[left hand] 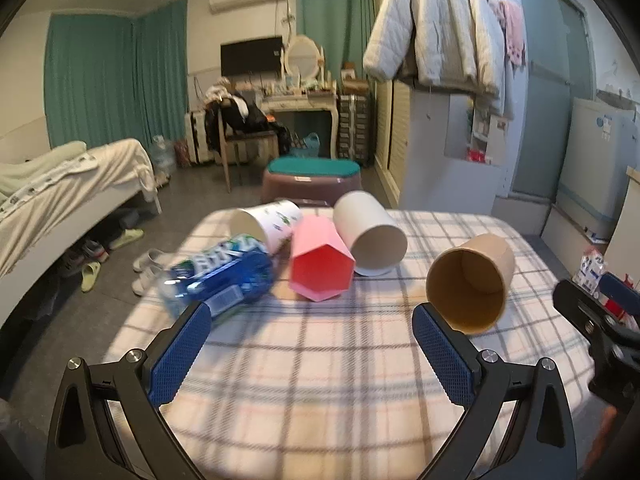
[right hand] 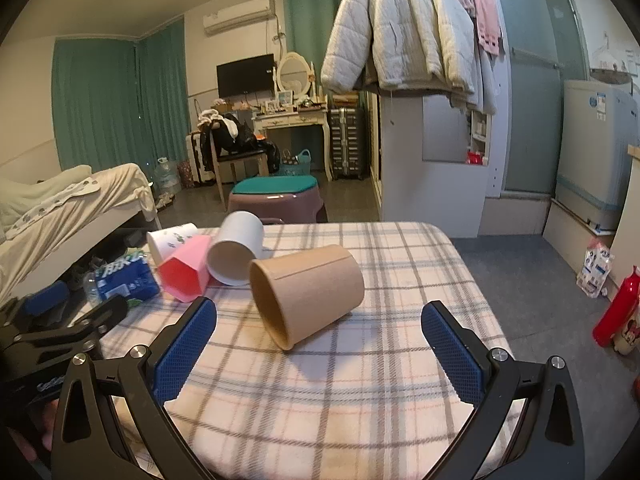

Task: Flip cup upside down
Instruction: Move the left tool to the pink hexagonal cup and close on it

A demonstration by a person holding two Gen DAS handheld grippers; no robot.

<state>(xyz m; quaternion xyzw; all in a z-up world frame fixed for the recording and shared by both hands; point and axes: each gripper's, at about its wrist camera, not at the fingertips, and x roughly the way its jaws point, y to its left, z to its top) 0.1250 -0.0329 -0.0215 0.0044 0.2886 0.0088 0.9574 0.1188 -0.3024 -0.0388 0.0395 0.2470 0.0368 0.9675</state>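
1. Nearest to me, my right tool has its blue-padded fingers spread wide and grips nothing; it hangs over the near part of the desk with the plaid cloth.
2. My left tool is likewise spread and empty, just in front of the clutter on the left side of the desk.
3. Just beyond the right tool lies the plain brown cardboard cup, on its side on the cloth, its open mouth turned toward me and to the left, its closed base pointing away to the right. I take it as the landmark.
4. Left of and slightly behind the brown cup lies a white cylindrical cup, also on its side, mouth toward me.
5. Further left of the brown cup is a pink hexagonal cup on its side, and behind that a white paper cup with small green prints, tipped over too.
6. Furthest left of the brown cup, at the desk edge, sits a blue plastic-wrapped pack.
7. Beyond the brown cup, off the far edge, stands a mauve stool with a teal cushion.
8. As I judge it, I am at the approach step: nothing is grasped and no cup stands mouth-down.
9. The next move calls for closing the right tool across the brown cup's wall, lifting it, then rotating it so the rim lands flat on the cloth.
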